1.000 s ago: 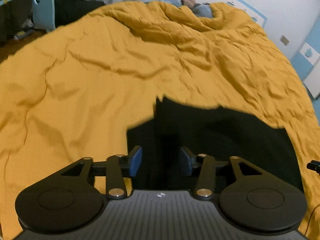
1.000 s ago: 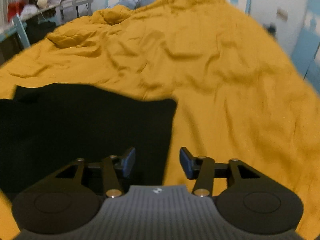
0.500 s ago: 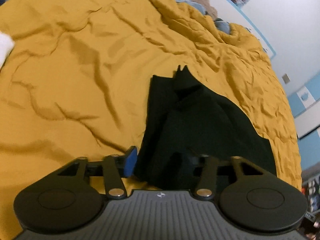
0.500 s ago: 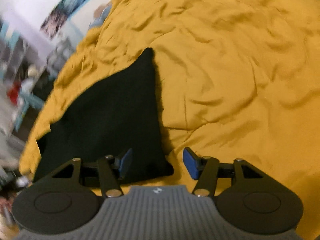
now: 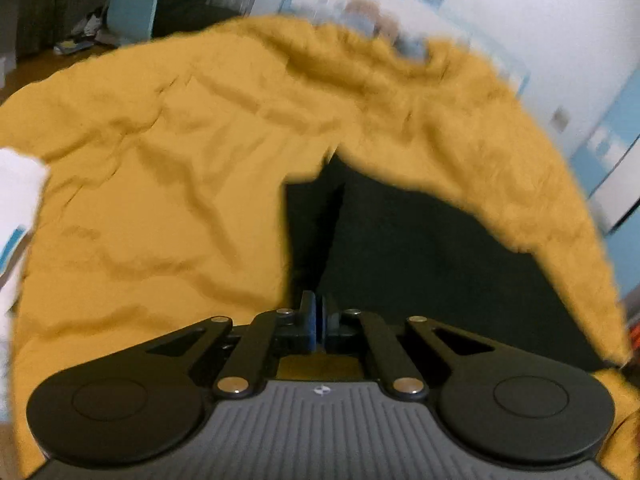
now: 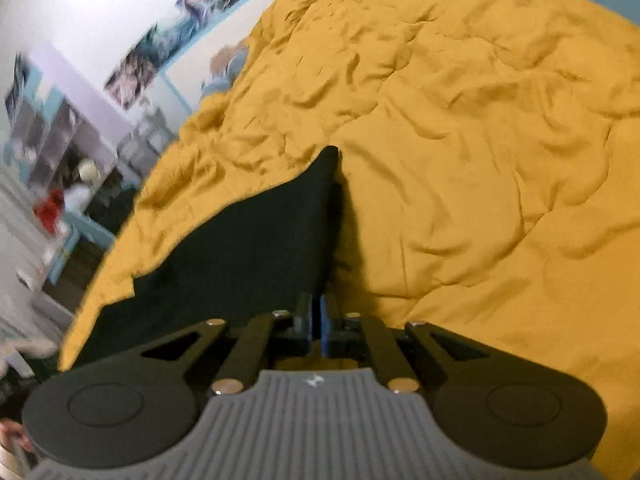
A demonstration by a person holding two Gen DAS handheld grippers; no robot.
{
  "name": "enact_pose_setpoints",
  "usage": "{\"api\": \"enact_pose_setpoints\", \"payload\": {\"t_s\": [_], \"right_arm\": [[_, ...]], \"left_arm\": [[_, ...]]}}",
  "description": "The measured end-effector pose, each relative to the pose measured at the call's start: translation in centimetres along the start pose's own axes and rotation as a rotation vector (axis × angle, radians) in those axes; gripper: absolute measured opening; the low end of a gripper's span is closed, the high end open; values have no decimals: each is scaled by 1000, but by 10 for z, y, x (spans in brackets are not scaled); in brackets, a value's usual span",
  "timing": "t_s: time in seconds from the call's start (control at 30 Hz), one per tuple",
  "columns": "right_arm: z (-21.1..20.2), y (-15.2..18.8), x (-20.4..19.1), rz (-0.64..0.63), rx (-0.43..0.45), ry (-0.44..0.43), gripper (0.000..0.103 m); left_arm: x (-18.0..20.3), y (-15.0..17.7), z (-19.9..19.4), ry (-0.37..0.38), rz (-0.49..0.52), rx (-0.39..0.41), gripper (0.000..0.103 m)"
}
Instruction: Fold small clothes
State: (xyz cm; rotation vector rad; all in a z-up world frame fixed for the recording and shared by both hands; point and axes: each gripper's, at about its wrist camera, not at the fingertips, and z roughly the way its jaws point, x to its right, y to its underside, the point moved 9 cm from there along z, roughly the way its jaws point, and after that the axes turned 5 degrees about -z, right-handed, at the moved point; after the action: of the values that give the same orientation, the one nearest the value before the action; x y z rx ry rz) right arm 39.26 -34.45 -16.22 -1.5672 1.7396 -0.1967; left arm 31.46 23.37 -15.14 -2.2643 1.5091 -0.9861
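Observation:
A black garment (image 5: 420, 260) lies flat on a mustard-yellow duvet (image 5: 160, 200). In the left wrist view my left gripper (image 5: 318, 312) is closing its jaws on the garment's near left edge, and a raised fold of cloth runs into the pads. In the right wrist view the black garment (image 6: 240, 248) spreads to the left. My right gripper (image 6: 319, 312) is closing its jaws on the near right edge, which rises in a taut line to the far corner. Both pairs of blue pads meet with only cloth between them.
The rumpled duvet (image 6: 480, 160) covers the whole bed around the garment. A white item (image 5: 16, 208) lies at the left edge of the bed. Soft toys or pillows (image 5: 372, 12) sit at the head. Shelves and clutter (image 6: 52, 152) stand beyond the bed's left side.
Both grippers went from wide open to closed on the garment's near edges. Both hands shifted sideways, and the right wrist rolled, so the bed now looks tilted.

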Motion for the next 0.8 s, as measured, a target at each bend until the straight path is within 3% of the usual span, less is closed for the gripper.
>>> {"api": "enact_pose_setpoints", "payload": {"t_s": [0.1, 0.17, 0.3, 0.37, 0.43, 0.47, 0.53, 0.57, 0.6, 0.8], "right_arm": [[15, 27, 17, 14, -79, 57, 0], [28, 41, 29, 45, -103, 78, 0], [36, 50, 39, 74, -103, 94, 0], [37, 49, 36, 51, -109, 102, 0], [35, 46, 32, 27, -115, 102, 0], [33, 42, 31, 7, -112, 108, 5], [28, 33, 27, -30, -87, 121, 14], [25, 29, 25, -40, -70, 115, 29], [23, 24, 24, -46, -51, 107, 35], [36, -12, 18, -43, 16, 68, 38]], "left_arm": [[-19, 31, 20, -79, 5, -91, 2], [-23, 43, 31, -113, 29, -106, 2], [-19, 47, 44, -166, 69, -167, 3], [-16, 41, 45, -191, 95, -185, 8], [-10, 32, 39, -175, 114, -182, 15], [-7, 27, 35, -153, 123, -174, 17], [-1, 13, 26, -101, 134, -137, 36], [2, 5, 22, -82, 131, -114, 40], [4, -5, 20, -69, 124, -90, 43], [23, -70, 45, 7, 36, 12, 44]]}}
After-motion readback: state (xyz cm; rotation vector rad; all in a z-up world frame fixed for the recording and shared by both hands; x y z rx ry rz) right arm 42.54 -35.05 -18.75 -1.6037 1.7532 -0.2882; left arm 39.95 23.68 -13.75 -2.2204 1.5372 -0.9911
